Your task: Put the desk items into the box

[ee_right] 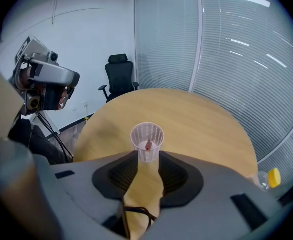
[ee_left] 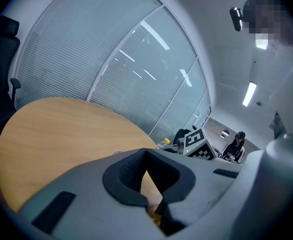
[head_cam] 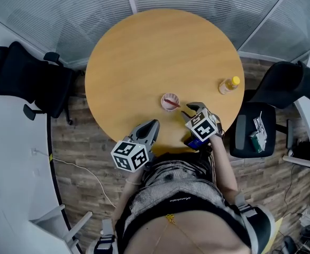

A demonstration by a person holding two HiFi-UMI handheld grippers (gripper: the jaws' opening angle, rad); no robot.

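Your right gripper (head_cam: 191, 111) stands with its jaws apart over the near part of the round wooden worktop (head_cam: 144, 57), angled down toward it. In the right gripper view, a small white mesh cup (ee_right: 147, 141) stands upright on the worktop just ahead of the jaw tips, in line with the gap between them. The pads do not press on the cup, so that gripper holds nothing. A small red thing (ee_right: 148, 145) lies inside the cup, and from the head view it shows as a short red stick across the cup's bottom.

Your left gripper (head_cam: 153, 125) is at the near edge of the worktop, to the left of the right one and apart from the cup. Its jaws are together at the tips, with nothing between them.

A bottle with a yellow cap (head_cam: 229, 85) stands near the worktop's right edge, well apart from the cup and both grippers.

A bit of blue (head_cam: 193, 141) shows under your right gripper at the worktop's near edge, but I cannot tell what it is.

A black office chair (head_cam: 30, 78) stands to the left of the worktop. A second black chair (head_cam: 274, 102) on the right has some small things on its seat.
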